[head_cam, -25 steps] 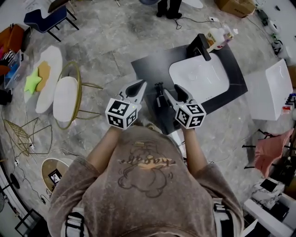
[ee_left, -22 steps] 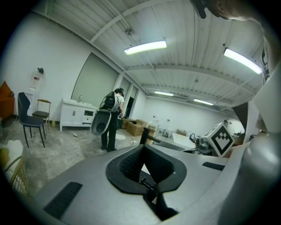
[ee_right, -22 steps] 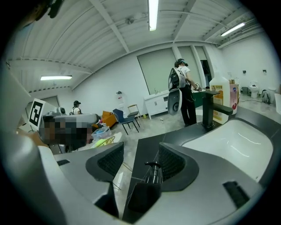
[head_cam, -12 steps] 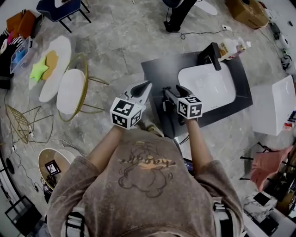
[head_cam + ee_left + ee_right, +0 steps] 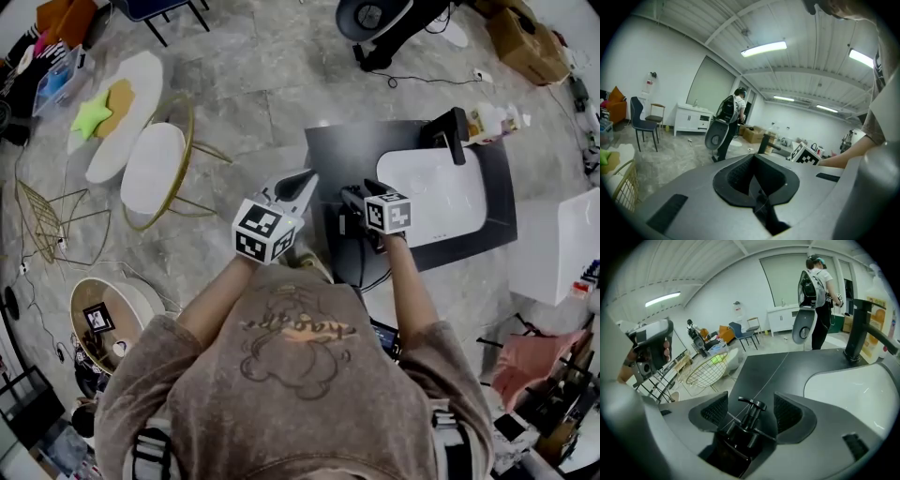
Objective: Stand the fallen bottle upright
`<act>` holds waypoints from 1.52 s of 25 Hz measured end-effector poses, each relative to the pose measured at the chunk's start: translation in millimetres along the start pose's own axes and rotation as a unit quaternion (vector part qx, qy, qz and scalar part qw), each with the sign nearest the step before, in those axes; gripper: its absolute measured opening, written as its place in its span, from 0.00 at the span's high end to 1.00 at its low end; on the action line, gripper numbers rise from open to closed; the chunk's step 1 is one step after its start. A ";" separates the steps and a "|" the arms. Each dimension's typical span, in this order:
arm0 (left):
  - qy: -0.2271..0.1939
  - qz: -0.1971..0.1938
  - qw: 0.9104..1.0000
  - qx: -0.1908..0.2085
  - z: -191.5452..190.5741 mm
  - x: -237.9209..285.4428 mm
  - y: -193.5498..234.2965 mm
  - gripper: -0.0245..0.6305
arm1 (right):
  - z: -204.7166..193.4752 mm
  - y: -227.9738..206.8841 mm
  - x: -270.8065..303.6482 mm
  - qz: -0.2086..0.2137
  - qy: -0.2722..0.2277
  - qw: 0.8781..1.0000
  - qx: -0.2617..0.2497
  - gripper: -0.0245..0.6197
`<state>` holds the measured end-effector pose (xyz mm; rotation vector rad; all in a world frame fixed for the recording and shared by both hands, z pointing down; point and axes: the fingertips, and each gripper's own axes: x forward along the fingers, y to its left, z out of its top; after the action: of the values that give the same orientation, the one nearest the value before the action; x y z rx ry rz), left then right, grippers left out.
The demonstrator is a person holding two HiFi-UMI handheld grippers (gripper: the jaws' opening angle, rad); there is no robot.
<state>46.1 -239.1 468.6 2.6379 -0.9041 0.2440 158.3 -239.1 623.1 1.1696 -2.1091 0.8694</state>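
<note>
A black pump bottle (image 5: 740, 434) stands with its pump head up between the jaws of my right gripper (image 5: 751, 409), over the near edge of the dark countertop (image 5: 787, 369). The jaws are wide and opening, with a gap between each pad and the pump; the gripper body hides the bottle's base. In the head view the right gripper (image 5: 351, 197) points steeply down at the countertop (image 5: 328, 150), and the bottle (image 5: 341, 223) is a dark shape beside it. My left gripper (image 5: 302, 180) hovers left of it, tips together and nothing held, also in its own view (image 5: 761, 206).
A white sink basin (image 5: 441, 192) with a black faucet (image 5: 455, 131) fills the countertop's right half, and soap bottles (image 5: 492, 120) stand behind it. A gold-framed chair (image 5: 155, 173) is on the floor at left. A person with a backpack (image 5: 815, 291) stands beyond the counter.
My right gripper has sunk toward the countertop and tipped steeper, with the bottle still between its jaws, which stand wider. The left gripper has hardly shifted.
</note>
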 end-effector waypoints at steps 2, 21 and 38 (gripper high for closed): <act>0.000 0.004 1.000 -0.003 -0.7 -0.6 3.2 0.93 | -4.4 -1.2 6.4 0.005 0.020 1.000 -0.005 0.52; 0.006 0.028 0.999 -0.021 -5.4 3.2 13.6 0.94 | -25.9 -9.5 31.8 0.063 0.087 0.993 0.041 0.54; 0.002 0.035 0.999 -0.025 -8.9 -2.1 10.1 0.93 | -22.1 -16.0 20.4 0.061 0.071 0.994 0.050 0.66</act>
<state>37.8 -242.1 478.9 2.5625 -0.9901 0.2400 166.7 -239.1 656.1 1.0046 -2.0577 1.0912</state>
